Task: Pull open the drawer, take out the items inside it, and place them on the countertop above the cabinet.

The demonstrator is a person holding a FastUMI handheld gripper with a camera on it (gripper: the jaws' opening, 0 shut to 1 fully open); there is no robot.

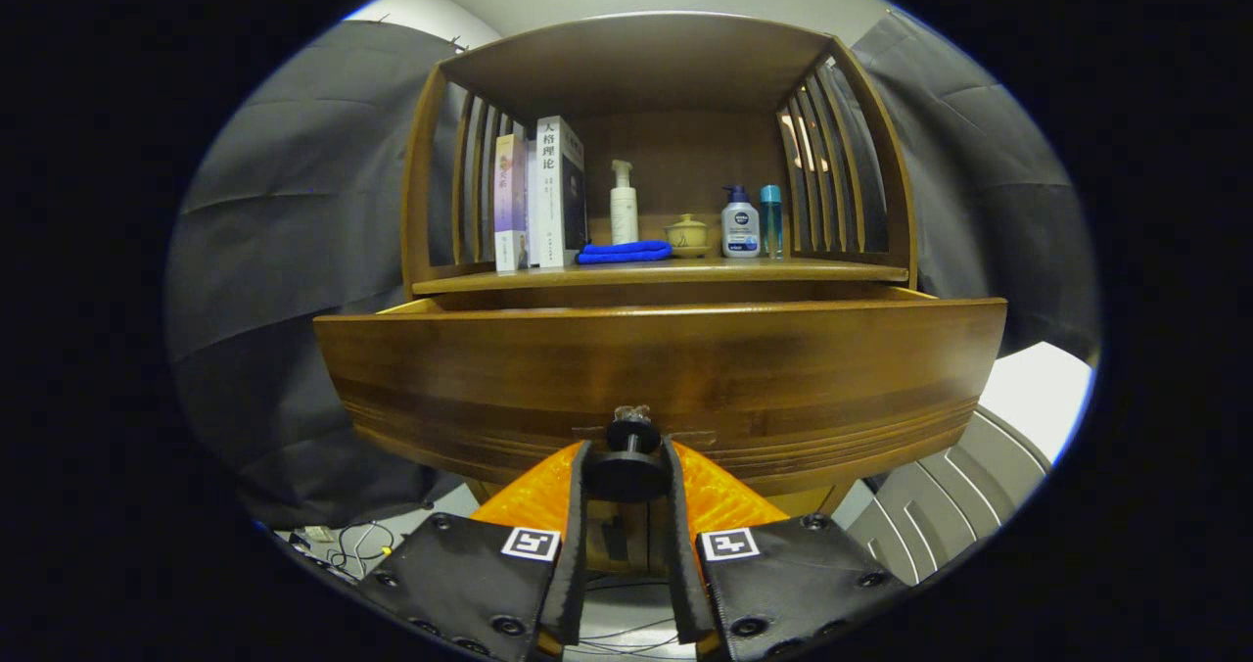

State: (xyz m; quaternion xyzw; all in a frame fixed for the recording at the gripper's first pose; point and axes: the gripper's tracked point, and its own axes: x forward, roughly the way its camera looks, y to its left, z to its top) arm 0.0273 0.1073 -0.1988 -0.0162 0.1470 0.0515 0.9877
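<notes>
Pinching the drawer knob (627,461), tongs (627,466) press it from both sides w/ drawer (656,378) slid partway out under the table (666,272); grip's there for pulling. Contents hidden behind drawer front, can't tell what's inside.

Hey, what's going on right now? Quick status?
Gripper shut on drawer knob. Drawer pulled partly out under the shelf; contents hidden behind its front. Nothing in the way.
</notes>
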